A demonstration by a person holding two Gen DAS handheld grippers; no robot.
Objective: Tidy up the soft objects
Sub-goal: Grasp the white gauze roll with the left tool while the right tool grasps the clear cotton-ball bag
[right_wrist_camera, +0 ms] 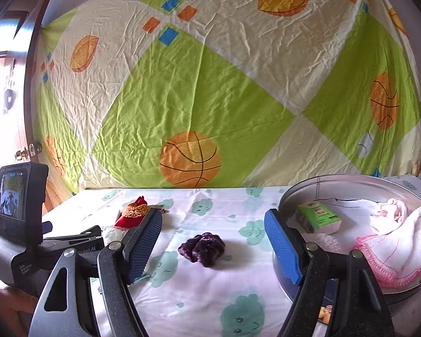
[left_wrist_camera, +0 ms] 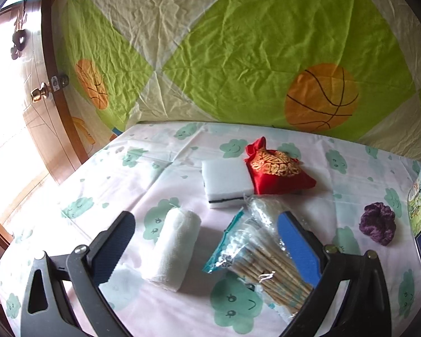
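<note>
My left gripper (left_wrist_camera: 207,231) gapes wide over the rolled white towel (left_wrist_camera: 171,248); my right gripper (right_wrist_camera: 213,233) is spread too, purple scrunchie (right_wrist_camera: 201,248) at twelve o'clock.

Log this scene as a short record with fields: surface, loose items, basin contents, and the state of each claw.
surface: table under a cloud-print cloth
loose items: rolled white towel, bag of cotton swabs, white sponge, red pouch, purple scrunchie
basin contents: metal basin holds a green tissue pack and a pink-edged cloth
left claw: open, empty, around towel and swabs
right claw: open, empty, facing the scrunchie
</note>
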